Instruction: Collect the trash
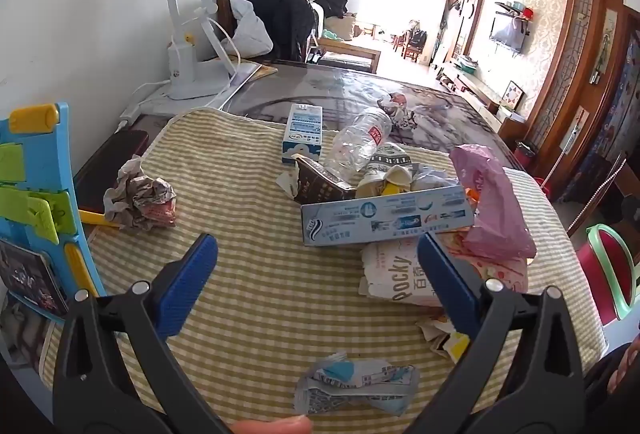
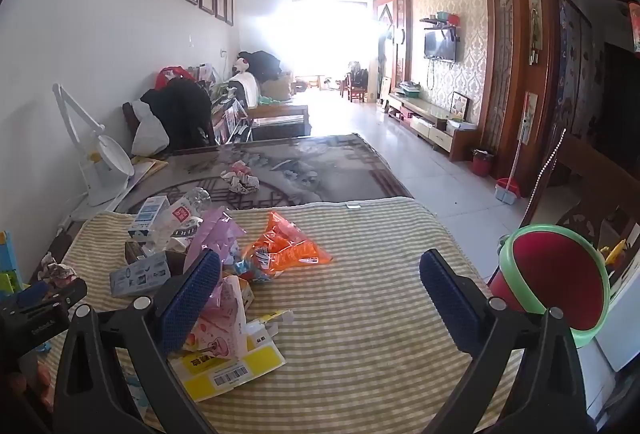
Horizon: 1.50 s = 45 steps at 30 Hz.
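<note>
Tongs: left gripper and right gripper both spread, holding nothing.
Writing: "Pocky" on flattened box.
Toothpaste box: long axis left-right.
Bottle: lies on its side.

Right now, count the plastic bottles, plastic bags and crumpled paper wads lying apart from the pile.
Plastic bottles: 1, the clear bottle
Plastic bags: 2, the pink bag and the orange bag
Paper wads: 2, the near wad and the far wad
Total: 5

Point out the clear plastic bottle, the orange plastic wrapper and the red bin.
clear plastic bottle point(image 1: 360, 141): left wrist view, mid-body
orange plastic wrapper point(image 2: 286, 246): right wrist view, centre
red bin with green rim point(image 2: 560, 274): right wrist view, inside wall
</note>
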Each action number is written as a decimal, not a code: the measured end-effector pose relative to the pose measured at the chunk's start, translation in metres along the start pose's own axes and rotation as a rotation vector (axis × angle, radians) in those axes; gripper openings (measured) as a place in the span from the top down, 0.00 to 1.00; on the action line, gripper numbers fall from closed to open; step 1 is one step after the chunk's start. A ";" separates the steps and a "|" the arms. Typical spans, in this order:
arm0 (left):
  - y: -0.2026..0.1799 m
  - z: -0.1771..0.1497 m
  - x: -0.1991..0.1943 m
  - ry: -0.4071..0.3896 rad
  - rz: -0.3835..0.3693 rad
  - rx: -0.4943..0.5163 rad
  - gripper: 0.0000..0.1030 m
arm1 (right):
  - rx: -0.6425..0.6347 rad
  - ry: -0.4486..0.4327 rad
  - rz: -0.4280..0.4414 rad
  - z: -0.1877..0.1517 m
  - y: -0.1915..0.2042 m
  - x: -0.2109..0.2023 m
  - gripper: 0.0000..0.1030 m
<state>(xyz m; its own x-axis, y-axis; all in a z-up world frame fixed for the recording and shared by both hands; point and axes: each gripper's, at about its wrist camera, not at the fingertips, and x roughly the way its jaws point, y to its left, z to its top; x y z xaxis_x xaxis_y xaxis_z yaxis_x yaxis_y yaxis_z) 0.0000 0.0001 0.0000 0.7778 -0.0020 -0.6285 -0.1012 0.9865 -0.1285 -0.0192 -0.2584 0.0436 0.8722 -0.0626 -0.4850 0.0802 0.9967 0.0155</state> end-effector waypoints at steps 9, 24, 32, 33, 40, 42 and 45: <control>-0.012 0.004 -0.001 0.009 0.006 0.012 0.05 | 0.012 0.008 -0.005 0.006 -0.005 -0.003 0.07; -0.010 -0.002 0.005 -0.004 -0.028 0.037 0.05 | 0.025 -0.021 -0.043 -0.007 -0.004 0.000 0.07; -0.010 -0.003 0.006 -0.003 -0.024 0.031 0.05 | 0.023 -0.011 -0.048 -0.008 -0.005 0.003 0.07; -0.010 -0.003 0.006 -0.003 -0.025 0.029 0.05 | 0.022 -0.010 -0.047 -0.009 -0.005 0.003 0.07; -0.009 -0.002 0.008 0.004 -0.022 0.025 0.05 | 0.018 -0.007 -0.047 -0.011 -0.005 0.005 0.07; -0.009 -0.003 0.008 0.001 -0.018 0.024 0.05 | 0.017 -0.006 -0.047 -0.010 -0.005 0.005 0.07; -0.006 -0.002 0.008 0.003 -0.019 0.013 0.05 | 0.017 -0.003 -0.048 -0.011 -0.005 0.005 0.07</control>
<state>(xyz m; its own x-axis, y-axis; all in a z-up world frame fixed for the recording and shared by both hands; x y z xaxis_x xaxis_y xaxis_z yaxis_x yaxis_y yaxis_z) 0.0058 -0.0060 -0.0059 0.7775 -0.0211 -0.6286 -0.0783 0.9884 -0.1300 -0.0206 -0.2635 0.0314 0.8688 -0.1107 -0.4827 0.1301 0.9915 0.0068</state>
